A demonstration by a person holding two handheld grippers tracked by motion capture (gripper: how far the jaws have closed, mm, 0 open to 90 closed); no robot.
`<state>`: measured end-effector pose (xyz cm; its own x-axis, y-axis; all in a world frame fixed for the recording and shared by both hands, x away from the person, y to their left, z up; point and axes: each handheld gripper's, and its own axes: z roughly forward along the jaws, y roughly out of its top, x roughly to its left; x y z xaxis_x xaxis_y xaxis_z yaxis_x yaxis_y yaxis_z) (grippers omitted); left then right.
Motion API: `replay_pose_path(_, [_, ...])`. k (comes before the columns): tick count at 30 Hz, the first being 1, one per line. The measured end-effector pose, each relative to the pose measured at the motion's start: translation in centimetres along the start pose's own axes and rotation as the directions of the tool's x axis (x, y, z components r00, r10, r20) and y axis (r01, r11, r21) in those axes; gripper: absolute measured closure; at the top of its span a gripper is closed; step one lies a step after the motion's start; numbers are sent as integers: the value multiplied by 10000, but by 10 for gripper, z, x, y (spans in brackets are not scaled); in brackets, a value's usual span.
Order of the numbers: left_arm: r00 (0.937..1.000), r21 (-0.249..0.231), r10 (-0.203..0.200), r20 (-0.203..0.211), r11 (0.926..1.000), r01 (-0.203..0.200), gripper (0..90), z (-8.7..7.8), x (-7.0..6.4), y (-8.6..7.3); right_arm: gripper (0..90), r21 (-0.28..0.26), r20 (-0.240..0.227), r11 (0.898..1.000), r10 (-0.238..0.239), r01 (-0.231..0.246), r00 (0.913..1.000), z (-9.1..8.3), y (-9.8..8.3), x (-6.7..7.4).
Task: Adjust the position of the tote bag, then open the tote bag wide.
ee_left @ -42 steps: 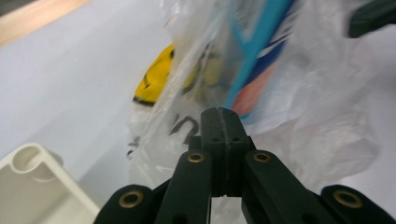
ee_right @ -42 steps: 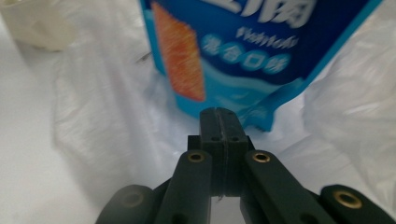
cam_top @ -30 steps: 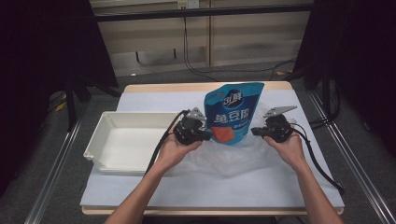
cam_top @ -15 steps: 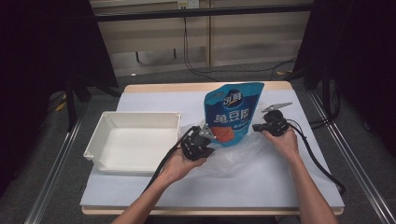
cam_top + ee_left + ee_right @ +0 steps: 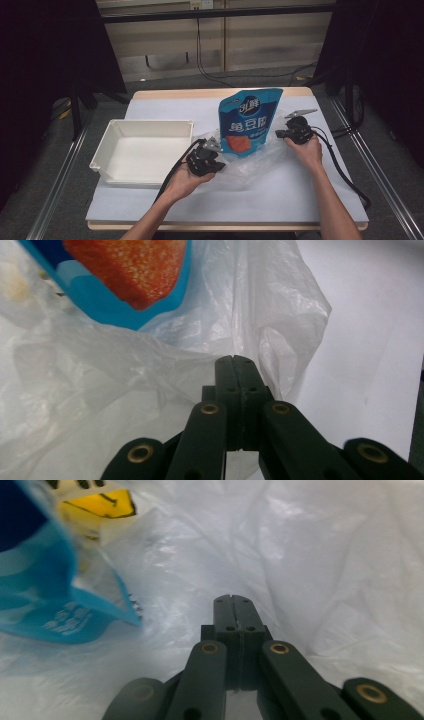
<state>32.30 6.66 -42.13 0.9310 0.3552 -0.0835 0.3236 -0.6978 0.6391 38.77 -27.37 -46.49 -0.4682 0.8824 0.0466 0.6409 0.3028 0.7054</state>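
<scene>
Grippers both clamped on thin clear bag [image 5: 260, 165], jaws fully together.
Your left gripper [image 5: 212, 150] sits low, forearm angled in; right gripper [image 5: 280, 134] higher, wrist straight. Blue pouch [image 5: 248, 122] stands upright between them inside the bag.

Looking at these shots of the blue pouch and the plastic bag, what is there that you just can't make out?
- Whether each shut gripper pinches film: left gripper and right gripper tips lie against the plastic bag; white on white hides any pinched fold.
- Blue pouch: its bottom is veiled by the bag in the high view; the frame edge crops it in both gripper views.
- Pouch's small print: blurred in the right gripper view.
- White tray: its near wall hides part of the floor.
</scene>
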Motion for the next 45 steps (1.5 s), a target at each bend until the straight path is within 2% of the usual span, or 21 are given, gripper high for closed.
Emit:
replay_pose_path(1, [9997, -307, -251, 29, 9992, 252, 900, -1, 1, -1, 900, -104, -71, 9998, -156, 156, 9999, -3, 0, 3])
replay_pose_path(2, [10000, -161, -32, 80, 9999, 34, 900, -3, 3, -1, 900, -76, 9, 9997, -225, 225, 9997, -6, 0, 5])
replay_pose_path(3, [9995, -407, -300, 24, 9987, 301, 900, -2, 2, -1, 900, -168, -35, 9996, -210, 210, 9998, -9, -1, 7])
replay_pose_path(4, [9999, -264, -103, -5, 9996, 103, 900, -4, 4, 0, 900, -289, -64, 9991, -302, 300, 9995, -11, -1, 8])
replay_pose_path(7, [9999, -340, -56, 84, 9994, 59, 900, -5, 6, 0, 900, -660, -291, 9975, -264, 244, 9992, -19, -3, 12])
replay_pose_path(8, [9995, -602, -287, 107, 9978, 293, 900, -5, 5, 0, 900, -754, -311, 9970, -224, 200, 9993, -21, -3, 13])
replay_pose_path(10, [9998, -670, -189, 41, 9976, 191, 900, -6, 5, 0, 900, -828, -359, 9964, -220, 189, 9991, -23, -4, 14])
replay_pose_path(12, [9998, -937, -187, -31, 9954, 184, 879, -7, 3, 0, 900, -1153, -716, 9933, -151, 67, 9973, -28, -6, 17])
replay_pose_path(15, [10000, -865, 66, 34, 9962, -63, 837, -7, 4, 0, 900, -1582, -1168, 9874, -116, -71, 9931, -34, -9, 21])
replay_pose_path(17, [9990, -1359, -296, 330, 9901, 338, 834, -8, 6, -1, 900, -1594, -1146, 9872, -155, -30, 9933, -35, -10, 23])
replay_pose_path(21, [9994, -1562, -268, -205, 9875, 233, 725, -17, 7, -2, 891, -2101, -1456, 9775, -148, -163, 9892, -48, -14, 31])
replay_pose_path(24, [9994, -1634, 5, -353, 9865, -63, 670, -21, 7, -3, 845, -2284, -1510, 9735, -229, -124, 9883, -54, -16, 34])
replay_pose_path(26, [9999, -1934, -91, -114, 9811, 68, 593, -24, 8, -3, 799, -2359, -1299, 9717, -233, -81, 9913, -62, -20, 38])
replay_pose_path(28, [9997, -2080, -79, -225, 9781, 30, 513, -28, 8, -2, 706, -2572, -1464, 9662, -226, -160, 9890, -72, -24, 43])
replay_pose_path(32, [9999, -2440, -47, -120, 9698, 17, 461, -36, 9, 1, 629, -2511, -1770, 9679, -371, -87, 9835, -80, -29, 48])
replay_pose_path(35, [9998, -2585, -189, 30, 9658, 190, 389, -45, 11, 3, 506, -2508, -1610, 9680, -541, 121, 9855, -92, -38, 58])
replay_pose_path(37, [9998, -2562, -177, 25, 9665, 177, 374, -48, 12, 3, 483, -2566, -1519, 9664, -553, 147, 9869, -95, -41, 60])
replay_pose_path(38, [9998, -2680, -178, 16, 9632, 176, 365, -49, 13, 2, 477, -2551, -1461, 9668, -555, 166, 9877, -99, -45, 61])
replay_pose_path(39, [9997, -2626, -243, -12, 9646, 231, 353, -51, 13, 2, 470, -2390, -1408, 9706, -624, 272, 9881, -101, -48, 63])
replay_pose_path(40, [9991, -2771, -388, 142, 9600, 412, 312, -53, 16, 2, 445, -2182, -1170, 9746, -767, 497, 9902, -105, -54, 66])
replay_pose_path(45, [9982, -2737, -465, 376, 9602, 550, 251, -55, 21, 1, 431, -2214, -1196, 9743, -686, 407, 9904, -113, -66, 70])
